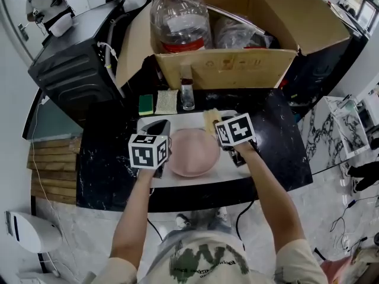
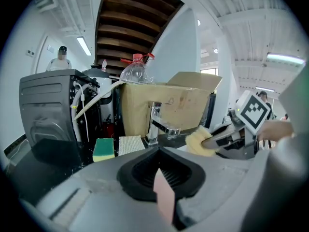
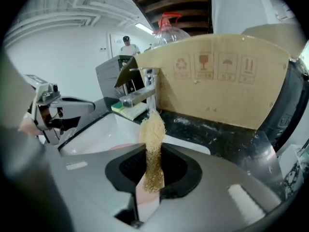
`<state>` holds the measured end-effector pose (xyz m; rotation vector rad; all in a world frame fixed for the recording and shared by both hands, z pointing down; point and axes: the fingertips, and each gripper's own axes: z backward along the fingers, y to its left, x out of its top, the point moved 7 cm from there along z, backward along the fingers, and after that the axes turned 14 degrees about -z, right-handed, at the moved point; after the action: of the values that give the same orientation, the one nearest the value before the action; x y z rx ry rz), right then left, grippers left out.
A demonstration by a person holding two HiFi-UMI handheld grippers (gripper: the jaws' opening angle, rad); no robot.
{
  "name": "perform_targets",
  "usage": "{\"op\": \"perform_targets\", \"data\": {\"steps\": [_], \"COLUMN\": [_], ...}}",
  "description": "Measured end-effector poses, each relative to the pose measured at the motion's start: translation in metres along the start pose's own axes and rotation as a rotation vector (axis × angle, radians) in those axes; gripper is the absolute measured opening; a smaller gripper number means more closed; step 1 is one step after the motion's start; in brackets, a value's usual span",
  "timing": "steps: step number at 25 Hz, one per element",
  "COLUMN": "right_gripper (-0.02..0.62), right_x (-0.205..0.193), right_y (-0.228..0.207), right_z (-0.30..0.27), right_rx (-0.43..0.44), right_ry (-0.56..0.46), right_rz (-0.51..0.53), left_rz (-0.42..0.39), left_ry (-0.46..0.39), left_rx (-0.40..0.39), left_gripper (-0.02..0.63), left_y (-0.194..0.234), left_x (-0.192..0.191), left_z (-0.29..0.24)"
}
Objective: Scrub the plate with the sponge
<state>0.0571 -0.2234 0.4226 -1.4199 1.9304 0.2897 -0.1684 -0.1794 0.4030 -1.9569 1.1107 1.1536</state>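
Currently the plate (image 1: pixel 192 152) is presenting as a round, pale pink dish with a plain, unmarked face. It is sitting inside the white sink (image 1: pixel 195 181) set in the black marbled counter (image 1: pixel 278 141). The sponge (image 3: pixel 153 144) is presenting as a thin, coarse, straw-yellow fibrous pad.

The left gripper (image 2: pixel 161 175) is clamping the plate's left rim, its jaws pressing on a thin pink edge that is rising between them. The right gripper (image 3: pixel 152 175) is pinching the lower end of the sponge, whose free end is projecting beyond the jaws. In the head view the sponge is sitting at the plate's far right rim; whether it is touching the plate cannot be determined.

Only the head view is showing the whole plate face. The left gripper view is reducing the plate to that edge, but it is adding the faucet (image 2: pixel 157 122), a green-and-yellow sponge (image 2: pixel 104 149) and a ribbed cloth (image 2: pixel 129 145) on the counter behind the sink. The right gripper view is showing the left gripper across the basin and the cardboard box (image 3: pixel 217 86) behind the counter.
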Motion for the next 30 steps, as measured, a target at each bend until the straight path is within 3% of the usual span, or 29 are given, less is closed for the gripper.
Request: {"op": "perform_targets", "data": {"steps": [15,20,30], "right_gripper": [0.054,0.055,0.055], "right_x": [0.030,0.029,0.031], "right_y": [0.013,0.010,0.010], "right_z": [0.079,0.088,0.086], "right_rx": [0.097,0.101,0.102], "right_ry": [-0.421,-0.472,-0.474], "right_rz": [0.060,0.073,0.107], "left_rz": [0.015,0.000,0.020], "left_ry": [-0.096,-0.093,-0.095], "left_rx": [0.080,0.109,0.149], "left_gripper": [0.005,0.005,0.003], "left_y": [-0.021,-0.025,-0.017], "left_x": [0.035,0.034,0.034], "left_z": [0.025,0.026,0.034]}}
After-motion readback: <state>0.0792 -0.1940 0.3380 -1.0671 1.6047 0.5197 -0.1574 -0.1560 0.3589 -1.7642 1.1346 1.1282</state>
